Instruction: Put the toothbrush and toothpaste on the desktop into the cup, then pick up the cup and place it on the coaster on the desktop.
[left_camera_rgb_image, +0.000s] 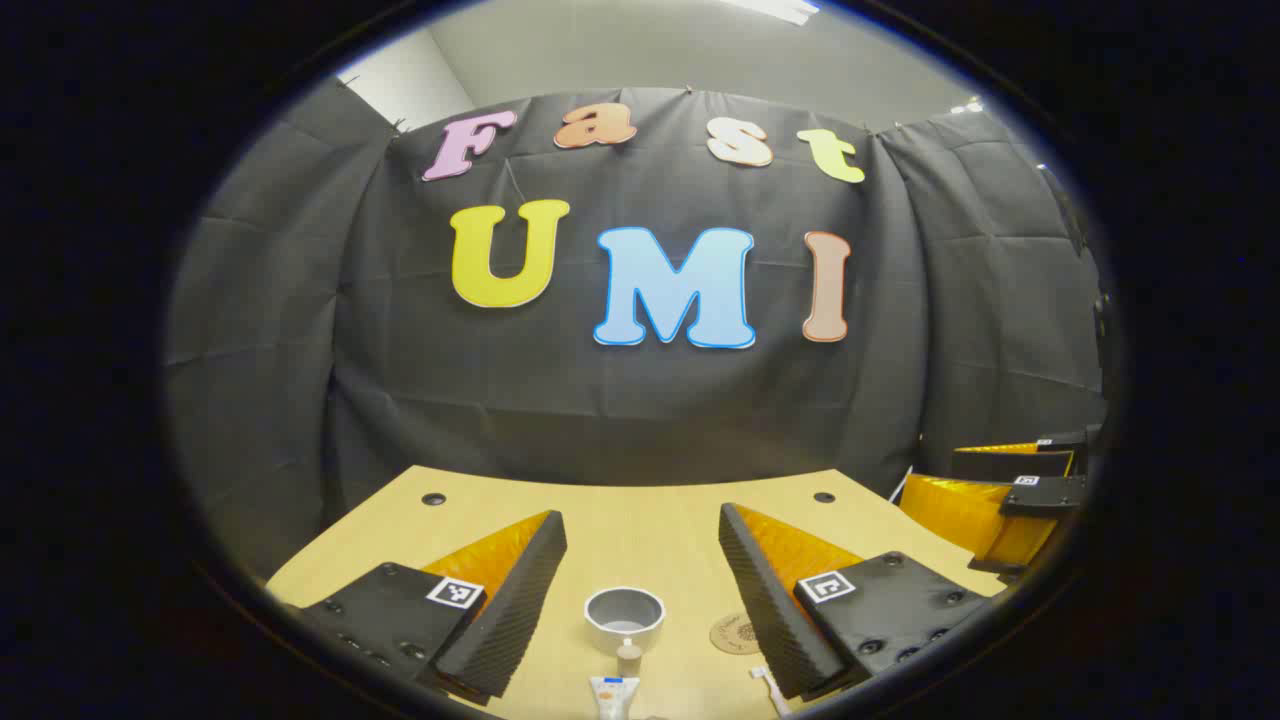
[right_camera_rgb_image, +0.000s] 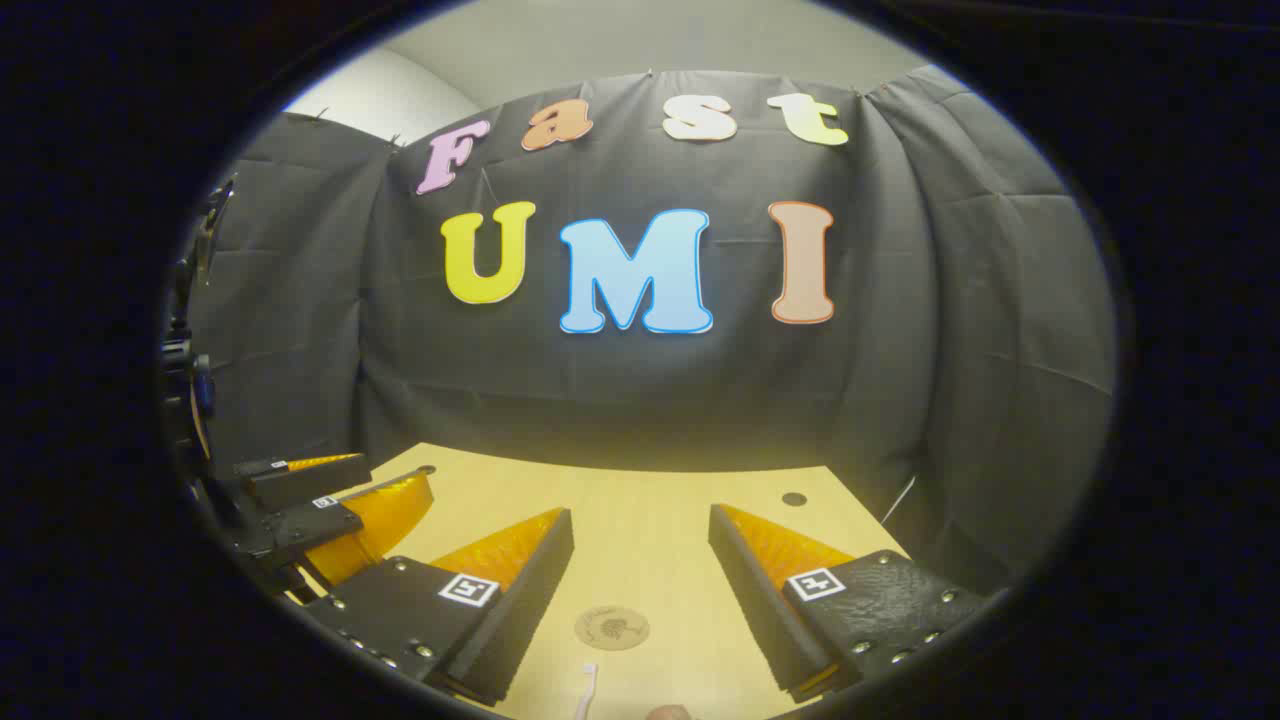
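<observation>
Nothing done yet: we see the toothpaste and toothbrush lying on the desk, cup empty, coaster bare beside it. Left gripper and right gripper fingers spread wide, holding nothing. All steps remain.

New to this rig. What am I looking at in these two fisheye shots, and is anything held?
A person holds two handheld two-finger grippers; each carries a forward-looking fisheye camera. In the left gripper view, the left gripper shows at the bottom, fingers apart and nothing between them; the right gripper shows at the far right. The right gripper view matches: its fingers are apart and hold nothing, with the left gripper at the left edge. On the wooden desktop stand a grey cup, a toothpaste tube in front of it, a round coaster and a white toothbrush.
</observation>
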